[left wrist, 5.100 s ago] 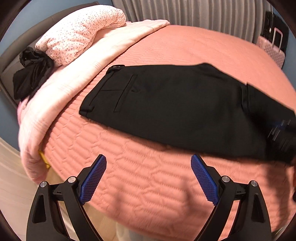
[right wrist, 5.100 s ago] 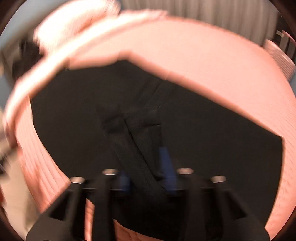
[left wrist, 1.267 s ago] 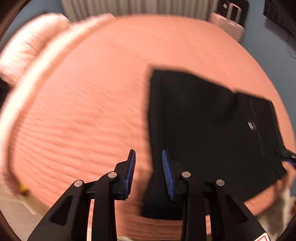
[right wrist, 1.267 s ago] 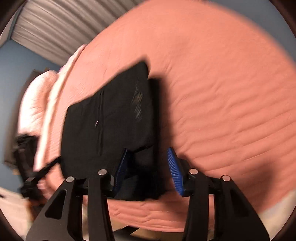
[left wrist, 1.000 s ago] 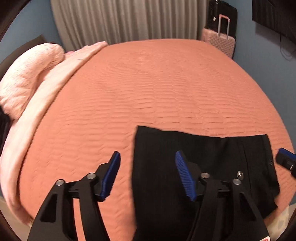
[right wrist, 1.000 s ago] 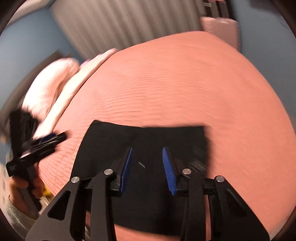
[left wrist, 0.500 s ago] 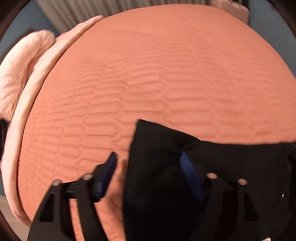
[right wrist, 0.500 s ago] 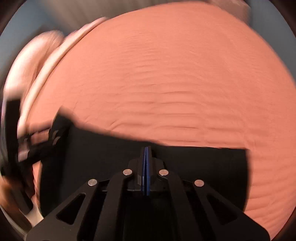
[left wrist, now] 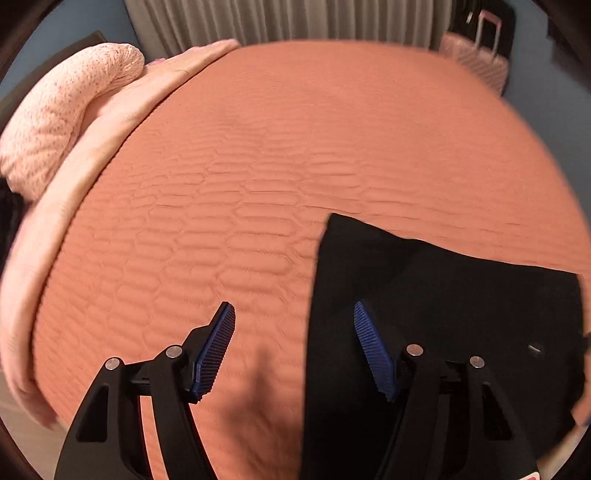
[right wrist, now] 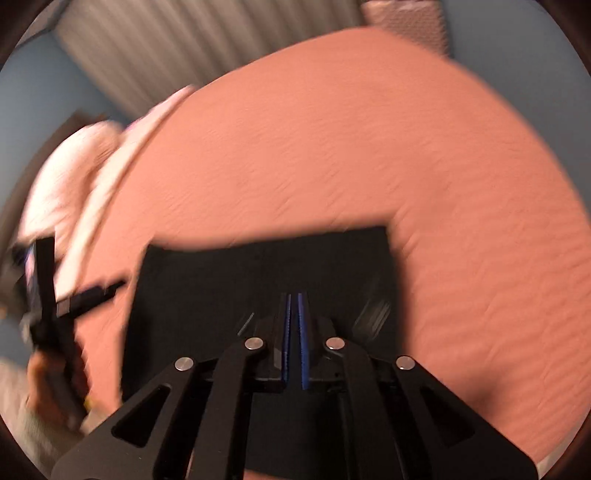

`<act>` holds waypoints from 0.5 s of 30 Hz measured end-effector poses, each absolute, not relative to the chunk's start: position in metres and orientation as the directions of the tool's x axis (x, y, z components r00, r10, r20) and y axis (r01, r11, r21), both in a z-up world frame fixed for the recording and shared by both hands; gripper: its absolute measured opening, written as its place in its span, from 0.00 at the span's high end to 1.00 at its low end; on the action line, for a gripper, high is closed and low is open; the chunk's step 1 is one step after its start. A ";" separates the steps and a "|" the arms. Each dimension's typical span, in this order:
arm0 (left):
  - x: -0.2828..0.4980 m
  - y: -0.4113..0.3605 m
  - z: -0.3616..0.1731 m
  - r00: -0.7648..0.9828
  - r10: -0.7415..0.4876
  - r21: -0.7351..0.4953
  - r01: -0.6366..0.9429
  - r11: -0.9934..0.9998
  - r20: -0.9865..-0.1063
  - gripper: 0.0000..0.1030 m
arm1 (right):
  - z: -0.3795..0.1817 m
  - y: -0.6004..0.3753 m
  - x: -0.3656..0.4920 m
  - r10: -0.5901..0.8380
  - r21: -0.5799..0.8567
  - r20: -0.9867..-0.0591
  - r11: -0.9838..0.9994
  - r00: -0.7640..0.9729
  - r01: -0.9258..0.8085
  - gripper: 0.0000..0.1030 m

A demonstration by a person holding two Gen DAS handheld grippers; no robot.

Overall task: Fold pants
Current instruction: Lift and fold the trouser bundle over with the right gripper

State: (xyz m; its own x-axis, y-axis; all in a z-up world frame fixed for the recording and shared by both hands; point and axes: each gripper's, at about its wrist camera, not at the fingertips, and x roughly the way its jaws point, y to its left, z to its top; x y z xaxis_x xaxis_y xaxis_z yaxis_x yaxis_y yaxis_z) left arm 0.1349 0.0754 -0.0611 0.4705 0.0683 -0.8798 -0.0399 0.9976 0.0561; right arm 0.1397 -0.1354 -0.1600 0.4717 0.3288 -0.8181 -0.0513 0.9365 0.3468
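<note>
The black pants [left wrist: 443, 295] lie folded into a compact rectangle on the salmon quilted bed, at the lower right of the left wrist view. My left gripper [left wrist: 293, 325] is open and empty, straddling the pants' left edge just above the bed. In the blurred right wrist view the pants [right wrist: 229, 280] fill the lower middle. My right gripper [right wrist: 294, 301] is shut with its blue pads together over the pants; no cloth shows between them. The left gripper [right wrist: 66, 306] shows at the far left there.
The bed's quilt [left wrist: 295, 147] spreads wide behind the pants. A speckled pink pillow [left wrist: 62, 110] and a folded pink blanket [left wrist: 92, 155] lie along the left. Grey curtains [left wrist: 277, 18] and a pink suitcase [left wrist: 476, 59] stand beyond the bed.
My left gripper has pulled back off the pants to their left edge, jaws open. My right gripper stays shut and has lifted slightly; its view swung and blurred.
</note>
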 end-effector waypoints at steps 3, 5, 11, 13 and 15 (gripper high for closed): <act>0.102 0.046 -0.083 0.420 0.108 0.155 0.079 0.985 -0.901 0.33 | -0.200 -0.133 0.121 0.286 0.285 -0.852 0.956 0.438 -0.070 1.00; 0.079 0.051 -0.109 0.411 0.190 0.246 0.087 0.965 -0.892 0.31 | -0.192 -0.154 0.113 0.323 0.399 -0.824 0.914 0.466 0.070 1.00; 0.054 0.085 -0.080 0.433 0.218 0.200 -0.089 0.976 -0.875 0.30 | -0.193 -0.095 0.106 0.150 0.098 -0.898 0.985 0.414 -0.144 1.00; 0.048 0.076 -0.080 0.430 0.290 0.293 -0.061 0.954 -0.855 0.29 | -0.196 -0.092 0.113 0.158 0.149 -0.894 0.987 0.419 -0.054 1.00; 0.036 0.078 -0.075 0.449 0.280 0.290 -0.049 0.956 -0.849 0.30 | -0.168 -0.078 0.125 0.182 0.168 -0.865 0.983 0.468 -0.071 0.93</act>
State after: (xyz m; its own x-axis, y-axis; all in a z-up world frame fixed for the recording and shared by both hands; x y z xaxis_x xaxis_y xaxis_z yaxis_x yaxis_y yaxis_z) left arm 0.0359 0.0785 -0.0746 0.4487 0.2803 -0.8486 -0.0491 0.9558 0.2897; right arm 0.1249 -0.0781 -0.1678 0.4682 0.1817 -0.8647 -0.0711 0.9832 0.1681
